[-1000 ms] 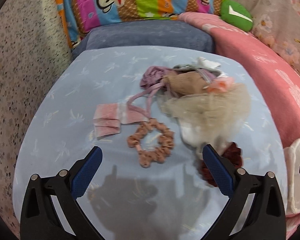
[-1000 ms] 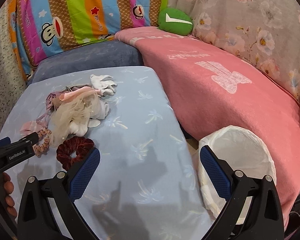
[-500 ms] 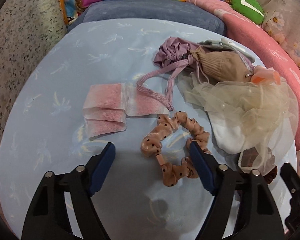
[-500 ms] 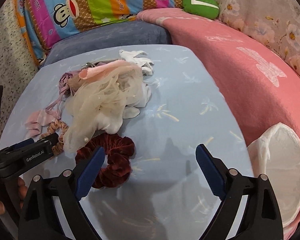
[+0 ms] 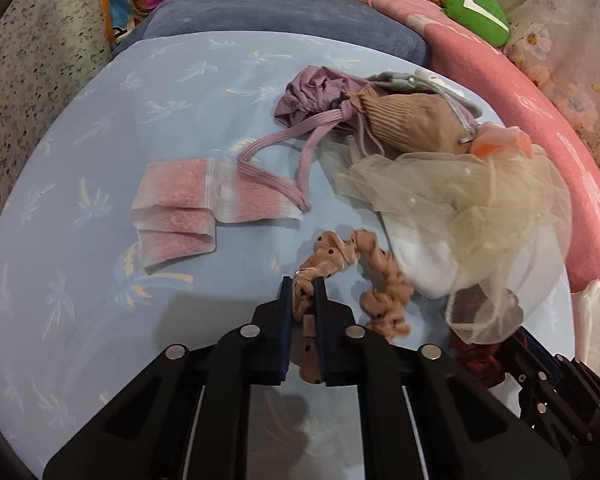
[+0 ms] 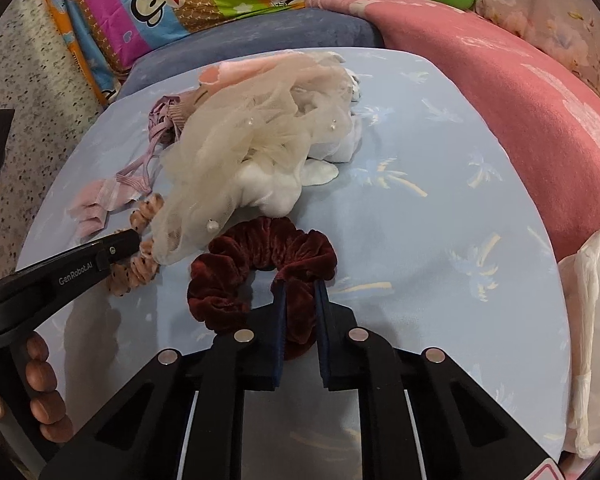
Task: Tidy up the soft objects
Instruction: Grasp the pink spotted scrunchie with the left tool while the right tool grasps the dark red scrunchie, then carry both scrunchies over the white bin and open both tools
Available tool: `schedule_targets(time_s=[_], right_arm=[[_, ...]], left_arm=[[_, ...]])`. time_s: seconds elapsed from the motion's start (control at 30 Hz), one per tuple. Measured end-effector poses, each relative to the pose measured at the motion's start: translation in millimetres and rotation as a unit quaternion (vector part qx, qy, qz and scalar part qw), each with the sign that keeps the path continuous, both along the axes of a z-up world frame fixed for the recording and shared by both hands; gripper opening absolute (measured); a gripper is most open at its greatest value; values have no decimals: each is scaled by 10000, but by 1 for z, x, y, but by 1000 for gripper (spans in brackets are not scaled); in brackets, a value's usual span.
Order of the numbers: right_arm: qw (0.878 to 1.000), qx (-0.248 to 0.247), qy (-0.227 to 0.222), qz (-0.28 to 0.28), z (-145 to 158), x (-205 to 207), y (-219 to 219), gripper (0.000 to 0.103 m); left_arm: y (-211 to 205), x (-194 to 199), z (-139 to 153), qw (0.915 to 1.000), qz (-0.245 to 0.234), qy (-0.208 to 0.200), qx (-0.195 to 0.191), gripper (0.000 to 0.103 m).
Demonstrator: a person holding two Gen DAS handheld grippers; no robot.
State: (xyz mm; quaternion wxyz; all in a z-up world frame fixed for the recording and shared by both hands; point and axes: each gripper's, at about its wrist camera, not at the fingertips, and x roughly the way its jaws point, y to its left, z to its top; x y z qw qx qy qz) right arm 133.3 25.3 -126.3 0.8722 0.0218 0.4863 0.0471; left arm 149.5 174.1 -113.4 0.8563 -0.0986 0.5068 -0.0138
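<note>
Item one: my left gripper [image 5: 303, 286], jaws just drawn together, pinching the near loop of the dusty-pink, dark-dotted fabric scrunchie [image 5: 352, 276]. It lies toward the near edge of the pale blue palm-print cloth surface [image 5: 100, 200], the free part of the ring trailing away to the right.

Item two: my right gripper [image 6: 300, 292], jaws likewise just closed, clamped on the near side of the dark red velvet scrunchie [image 6: 260, 256], near the same edge. Both bites take a single fold of fabric, I judge so that each ring lifts clear of the heap.

Item three: the heap itself, mid-surface: cream tulle with pearl beads [image 6: 252, 136] draped over a white plush piece [image 6: 276, 192]; beside it a tan ribbed knit piece [image 5: 412, 124] and a crumpled mauve drawstring pouch [image 5: 320, 96], its cord lying over the folded pink-and-white gauze strip [image 5: 180, 204].

Item four: a white fabric-lined basket [image 6: 592, 320] off the surface's right edge. Only its rim shows; contents cannot be told. Likely the destination.
</note>
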Motion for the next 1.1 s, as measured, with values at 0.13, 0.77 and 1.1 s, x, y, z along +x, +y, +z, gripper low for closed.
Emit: schedule_targets(time_s=[0.13, 0.77, 1.1], right_arm=[[9997, -48, -255, -32, 24, -11, -6, 10], [9829, -23, -1684, -747, 158, -78, -91, 9], [9684, -127, -2080, -1369, 193, -111, -164, 9]], left_arm=[[-5, -10, 16, 9998, -70, -189, -34, 9], [-91, -51, 142, 9801, -1117, -1618, -259, 9], [-167, -74, 169, 9618, -1867, -1979, -290, 9]])
